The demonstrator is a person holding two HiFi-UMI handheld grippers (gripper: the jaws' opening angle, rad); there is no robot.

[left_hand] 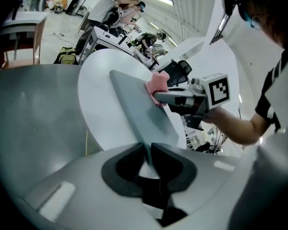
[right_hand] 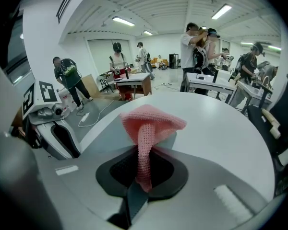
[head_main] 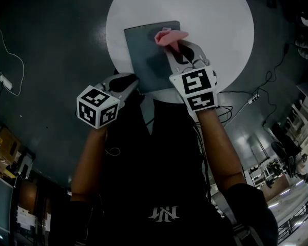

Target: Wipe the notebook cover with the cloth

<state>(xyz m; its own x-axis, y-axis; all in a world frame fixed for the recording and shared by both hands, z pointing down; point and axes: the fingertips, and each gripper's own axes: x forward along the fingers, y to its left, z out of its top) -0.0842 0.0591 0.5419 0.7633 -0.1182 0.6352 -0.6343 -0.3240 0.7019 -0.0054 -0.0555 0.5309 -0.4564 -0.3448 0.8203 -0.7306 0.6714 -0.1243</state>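
A dark grey notebook [head_main: 146, 58] lies flat on the round white table [head_main: 220, 24]. My left gripper [head_main: 131, 84] is at the notebook's near left corner, and in the left gripper view its jaws [left_hand: 147, 153] are shut on the thin edge of the notebook [left_hand: 134, 109]. My right gripper [head_main: 180, 49] is shut on a pink cloth [head_main: 169, 36] and holds it at the cover's far right corner. In the right gripper view the cloth [right_hand: 151, 121] rises as a pinched strip from between the jaws [right_hand: 143, 163] and fans out over the cover.
The table rim [head_main: 113, 60] lies close to the notebook's left edge. Cables and a power strip [head_main: 6, 81] lie on the dark floor. Several people and desks [right_hand: 134, 80] stand far behind the table. The left gripper [right_hand: 53, 128] shows at the left of the right gripper view.
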